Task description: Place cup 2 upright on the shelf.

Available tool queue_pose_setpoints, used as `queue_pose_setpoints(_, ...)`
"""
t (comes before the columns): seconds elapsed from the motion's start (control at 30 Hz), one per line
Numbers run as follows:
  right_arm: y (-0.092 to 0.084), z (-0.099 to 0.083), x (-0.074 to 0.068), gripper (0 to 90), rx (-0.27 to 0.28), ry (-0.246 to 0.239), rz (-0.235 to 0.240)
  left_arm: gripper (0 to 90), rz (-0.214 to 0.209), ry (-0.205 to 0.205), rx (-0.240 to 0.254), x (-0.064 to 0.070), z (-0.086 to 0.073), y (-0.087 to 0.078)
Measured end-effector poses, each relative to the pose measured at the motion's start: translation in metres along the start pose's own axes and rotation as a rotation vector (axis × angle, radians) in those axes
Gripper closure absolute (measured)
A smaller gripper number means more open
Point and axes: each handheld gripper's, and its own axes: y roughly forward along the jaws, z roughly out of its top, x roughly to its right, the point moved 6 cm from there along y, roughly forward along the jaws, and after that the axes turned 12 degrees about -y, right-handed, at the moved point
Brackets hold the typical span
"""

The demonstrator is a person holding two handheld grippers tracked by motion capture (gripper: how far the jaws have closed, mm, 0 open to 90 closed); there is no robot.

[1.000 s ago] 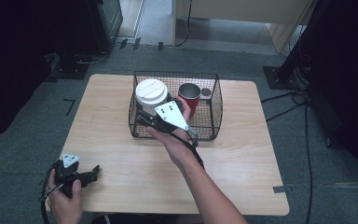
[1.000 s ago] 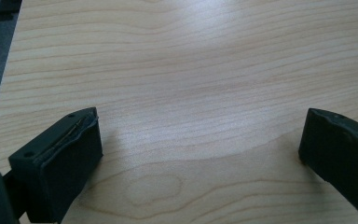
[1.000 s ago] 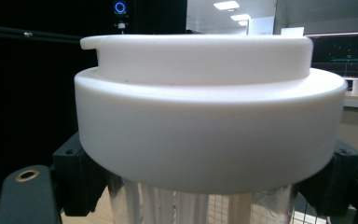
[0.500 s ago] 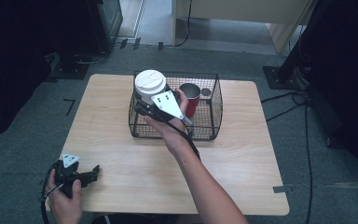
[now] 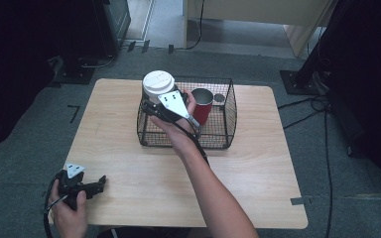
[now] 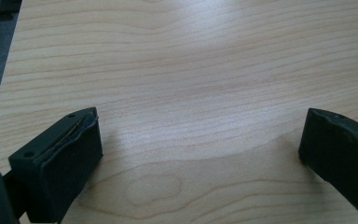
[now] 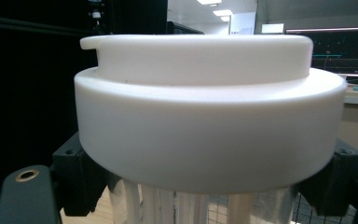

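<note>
Gripping a clear ribbed cup (image 5: 151,96) just under its smooth white domed lid (image 5: 158,83), the right gripper (image 5: 151,108) held it over the back-left corner of the black wire basket (image 5: 226,126), mid-table toward the far edge. A red cylindrical mug (image 5: 203,106) stood inside. The left gripper (image 5: 99,184) rested at the pale wood-grain table's (image 5: 258,183) near-left corner, jaws wide apart, nothing between.

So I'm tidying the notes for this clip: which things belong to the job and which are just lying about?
In the job:
white-lidded cup
right gripper, clamped on it
wire basket

Lying about:
red cup
left gripper, open over the table
</note>
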Motion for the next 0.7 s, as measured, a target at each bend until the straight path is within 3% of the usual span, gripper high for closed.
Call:
queue_pose_setpoints(0.37,0.023,-0.011,-0.002,16.0,-0.028,0.003,-0.006,0.0,0.0,0.0,-0.001,0.0,0.0,0.0)
queue_pose_setpoints(0.7,0.038,-0.034,-0.001,16.0,-0.081,0.01,-0.028,0.0,0.0,0.0,-0.001,0.0,0.0,0.0)
